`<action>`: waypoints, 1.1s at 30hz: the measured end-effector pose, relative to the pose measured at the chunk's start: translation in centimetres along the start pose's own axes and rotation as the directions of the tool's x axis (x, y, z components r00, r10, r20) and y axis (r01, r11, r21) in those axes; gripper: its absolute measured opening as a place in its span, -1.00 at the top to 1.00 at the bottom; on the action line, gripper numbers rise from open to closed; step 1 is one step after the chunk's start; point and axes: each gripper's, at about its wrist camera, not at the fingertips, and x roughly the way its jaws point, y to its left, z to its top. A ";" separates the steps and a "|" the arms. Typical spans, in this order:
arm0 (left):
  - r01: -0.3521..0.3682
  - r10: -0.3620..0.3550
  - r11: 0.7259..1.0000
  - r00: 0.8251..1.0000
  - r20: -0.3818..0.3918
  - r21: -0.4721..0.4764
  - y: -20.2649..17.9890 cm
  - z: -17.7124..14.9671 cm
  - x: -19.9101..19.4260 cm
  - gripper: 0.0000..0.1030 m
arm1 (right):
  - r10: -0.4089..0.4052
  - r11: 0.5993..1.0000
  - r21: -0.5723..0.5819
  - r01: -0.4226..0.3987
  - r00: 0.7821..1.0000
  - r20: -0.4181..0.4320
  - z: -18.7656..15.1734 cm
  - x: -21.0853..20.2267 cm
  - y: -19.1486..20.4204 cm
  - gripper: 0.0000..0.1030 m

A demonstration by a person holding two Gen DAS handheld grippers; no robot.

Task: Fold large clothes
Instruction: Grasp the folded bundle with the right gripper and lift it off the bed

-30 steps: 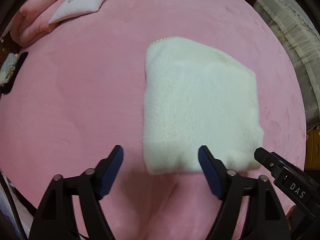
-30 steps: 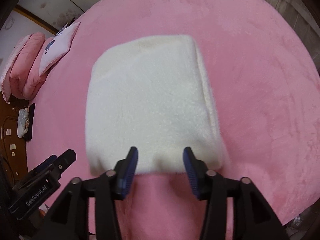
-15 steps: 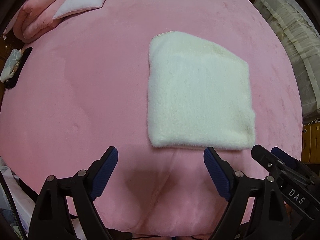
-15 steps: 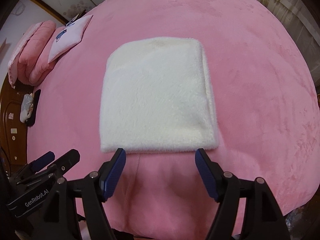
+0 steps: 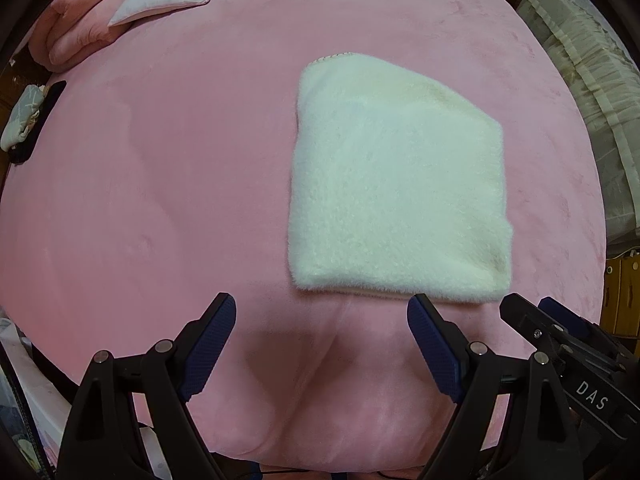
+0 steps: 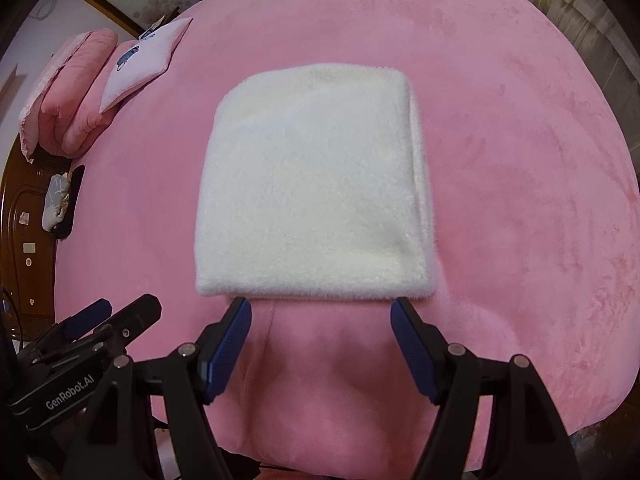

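- Two grippers are in view, and both hold nothing: the left gripper (image 5: pixel 322 314) has its jaws spread wide, and the right gripper (image 6: pixel 320 318) also stands well open, with its blue pads just short of the near edge of the cloth.
- One folded white fleece garment (image 6: pixel 312 188) lies flat on the pink bedspread (image 6: pixel 520 160). In the right wrist view it sits at about 12 o'clock from the gripper; in the left wrist view the same garment (image 5: pixel 400 184) is toward 1 o'clock.
- It looks soft, thick and fluffy, probably light for its size, and it has no stiffness, so I judge it will sag if lifted by one point only.
- Several layers show along its right side, at 3 o'clock, so the fold is already compact and the task seems nearly finished.
- If more handling is needed, a good place to take hold would be the near edge at both corners, pinching all layers together; the pile may slip between the pads.
- A white pillow (image 6: pixel 144 60) and a rolled pink quilt (image 6: pixel 68 96) lie well apart, at about 10 o'clock.
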 end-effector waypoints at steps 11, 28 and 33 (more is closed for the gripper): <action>0.099 -0.102 0.993 0.994 -0.042 -0.058 2.1 3.1 7.4 -0.68 | 0.074 0.994 0.091 -0.067 0.995 -0.069 2.9 6.9 -6.7 -0.41; 0.342 -0.342 0.939 0.940 0.003 -0.022 2.9 9.4 16.9 -0.99 | 0.478 0.872 0.148 -0.466 0.876 -0.062 9.5 17.1 -12.3 -0.58; 0.428 -0.428 0.903 0.904 0.018 -0.035 4.3 8.7 18.2 -0.98 | 0.487 0.868 0.119 -0.482 0.873 -0.023 8.9 16.2 -12.3 -0.30</action>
